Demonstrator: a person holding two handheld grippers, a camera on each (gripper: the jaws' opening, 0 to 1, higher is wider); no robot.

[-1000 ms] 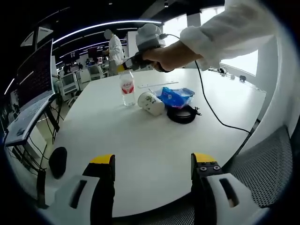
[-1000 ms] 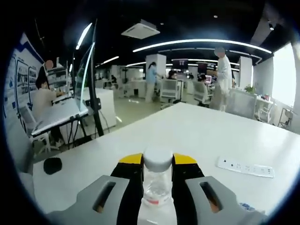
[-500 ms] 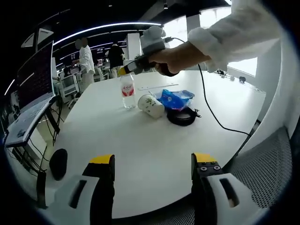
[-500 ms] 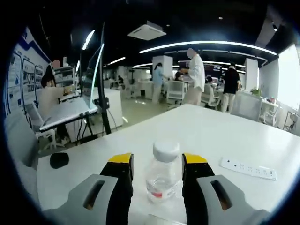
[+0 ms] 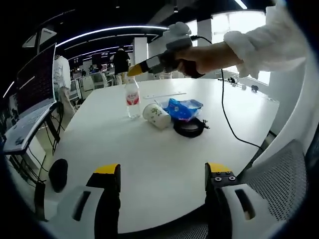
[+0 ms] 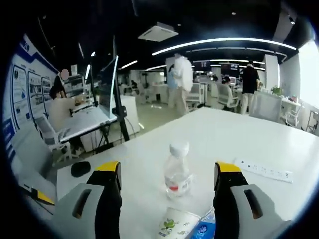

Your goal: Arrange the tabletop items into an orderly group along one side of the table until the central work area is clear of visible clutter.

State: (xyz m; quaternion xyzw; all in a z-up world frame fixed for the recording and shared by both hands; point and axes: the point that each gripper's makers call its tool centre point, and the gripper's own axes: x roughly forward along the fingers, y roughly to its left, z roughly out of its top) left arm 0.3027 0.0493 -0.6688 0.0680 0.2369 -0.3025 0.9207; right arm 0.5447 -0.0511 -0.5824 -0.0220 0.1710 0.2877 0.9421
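We can make out no readable writing: the water bottle (image 5: 132, 98) carries a red-and-white label whose text is too small to read, and the paper cup (image 5: 156, 115) shows only a green leafy print. The left gripper (image 5: 162, 175) stands wide open over the near edge of the white table (image 5: 149, 159) with nothing between its yellow-tipped jaws. In the right gripper view, the right gripper (image 6: 167, 174) is likewise spread wide and holds nothing; the bottle (image 6: 178, 171) stands upright on the table (image 6: 234, 144) between its jaws but clear of both. In the left gripper view we see that same right gripper (image 5: 138, 68) held by a hand (image 5: 202, 57) in a white sleeve, hovering just above the bottle cap (its cable trails down across the tabletop). The bottle is clear plastic with a white cap, standing at the far-left end of a small cluster: the cup lies on its side just beside it, then a blue packet (image 5: 183, 108), then a black coiled ring (image 5: 189, 128) nearest us. A white power strip (image 6: 263, 169) lies flat beyond, apart from the cluster. A grey mesh chair (image 5: 279, 184) sits at the table's right edge.
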